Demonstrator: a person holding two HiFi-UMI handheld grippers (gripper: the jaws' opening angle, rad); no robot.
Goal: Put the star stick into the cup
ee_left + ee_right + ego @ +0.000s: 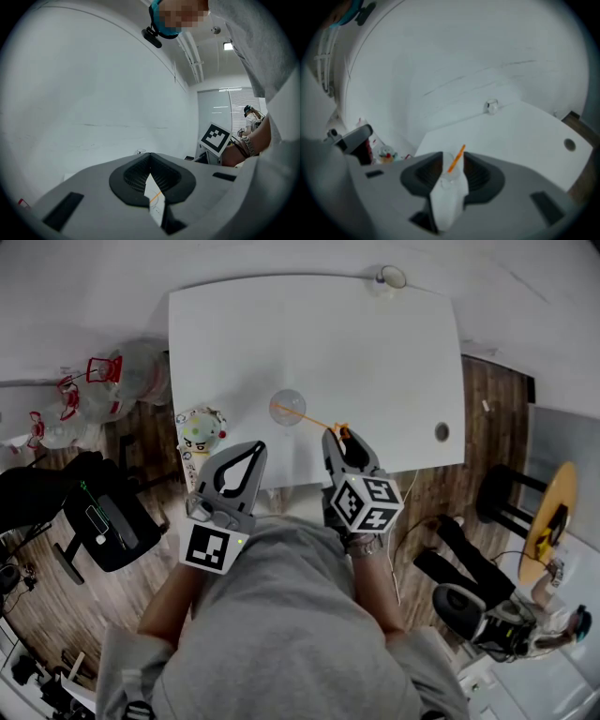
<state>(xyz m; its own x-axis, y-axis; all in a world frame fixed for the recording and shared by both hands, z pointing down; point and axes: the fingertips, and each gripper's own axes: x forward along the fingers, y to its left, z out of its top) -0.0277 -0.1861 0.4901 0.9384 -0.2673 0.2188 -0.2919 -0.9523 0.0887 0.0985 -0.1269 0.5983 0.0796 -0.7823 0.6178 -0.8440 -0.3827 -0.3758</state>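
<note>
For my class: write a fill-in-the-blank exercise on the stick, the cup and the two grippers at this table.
The orange stick leans with one end inside the clear ____.
The table has a top that is ____ in colour.
The left gripper has its jaws meeting at the tips, while the jaws of the right gripper stand ____.
Missing words: cup; white; open.

A white surface [375,352] carries a clear cup [288,408] near its front edge and a small clear round object [391,278] at the far edge.
</note>
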